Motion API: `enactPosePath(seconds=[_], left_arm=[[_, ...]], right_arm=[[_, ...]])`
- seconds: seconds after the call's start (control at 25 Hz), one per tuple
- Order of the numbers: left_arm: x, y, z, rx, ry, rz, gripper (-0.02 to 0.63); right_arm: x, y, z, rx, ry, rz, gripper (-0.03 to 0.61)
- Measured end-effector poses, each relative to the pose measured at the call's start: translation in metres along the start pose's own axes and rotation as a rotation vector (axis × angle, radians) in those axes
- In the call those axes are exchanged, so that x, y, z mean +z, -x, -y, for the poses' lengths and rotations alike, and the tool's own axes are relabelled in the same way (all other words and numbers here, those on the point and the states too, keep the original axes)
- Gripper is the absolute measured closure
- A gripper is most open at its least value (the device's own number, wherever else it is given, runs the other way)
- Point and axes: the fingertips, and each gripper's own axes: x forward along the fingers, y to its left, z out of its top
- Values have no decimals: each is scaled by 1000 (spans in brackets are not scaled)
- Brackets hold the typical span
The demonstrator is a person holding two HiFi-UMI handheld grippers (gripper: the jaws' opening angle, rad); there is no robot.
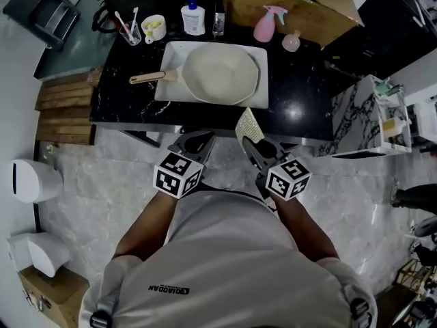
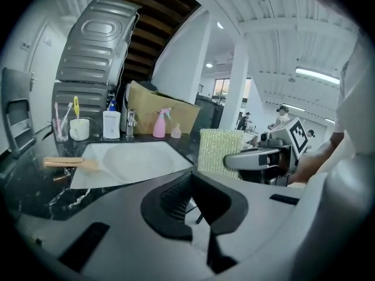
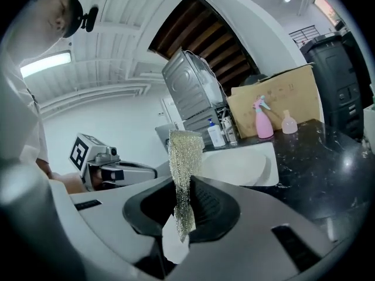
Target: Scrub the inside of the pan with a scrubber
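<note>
At the black stone counter [image 1: 304, 80], the right gripper [image 1: 251, 144] pinches a flat sparkly scrubber [image 1: 248, 124], the empty left gripper [image 1: 198, 142] is shut, and the scrubber should press flat inside the round white pan [image 1: 220, 74].

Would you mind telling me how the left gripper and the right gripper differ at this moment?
The right gripper is shut on the scrubber, which stands upright between its jaws; the left gripper holds nothing. The left gripper's jaws meet, whereas the right gripper's jaws are kept slightly apart by the thin scrubber. Both are shut and held in front of the counter, apart from the pan.
</note>
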Motion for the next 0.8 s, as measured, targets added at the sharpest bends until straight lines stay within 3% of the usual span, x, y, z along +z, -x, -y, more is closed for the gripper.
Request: enactPosePath(seconds=[0.24,0.8], left_arm=[[5,42,21,48,-22,8,598],[12,90,14,-15,-87,9,598]], right_arm=[[2,29,-26,27,6,0,503],[9,21,-78,-56,31,17,503]])
